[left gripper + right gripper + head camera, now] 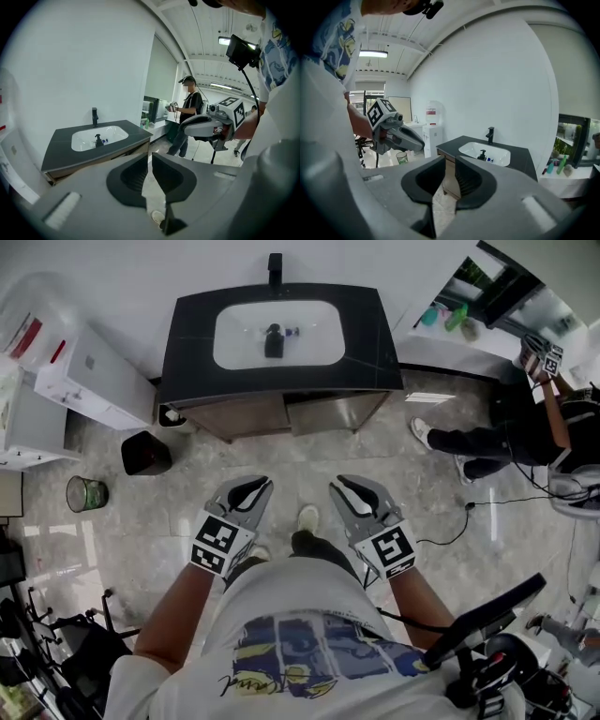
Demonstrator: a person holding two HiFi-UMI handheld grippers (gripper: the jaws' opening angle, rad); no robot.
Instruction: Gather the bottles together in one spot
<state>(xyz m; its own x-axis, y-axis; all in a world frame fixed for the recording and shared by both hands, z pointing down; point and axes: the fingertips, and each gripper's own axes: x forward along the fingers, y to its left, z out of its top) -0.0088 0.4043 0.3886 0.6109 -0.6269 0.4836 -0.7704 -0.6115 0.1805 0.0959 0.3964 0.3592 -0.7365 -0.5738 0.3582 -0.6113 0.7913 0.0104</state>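
Past the shirt (309, 643), left gripper (256, 486) hangs barely ajar and right gripper (345, 486) a little wider — both empty, over marble floor (309, 451). Pump bottle (273, 340) stands mid-basin in the vanity (187, 352), well ahead. Best to reach the vanity's front edge first, then open wide and grip the bottle low. Bin (145, 453) sits off the vanity's left corner — another person (525, 432) stands right.
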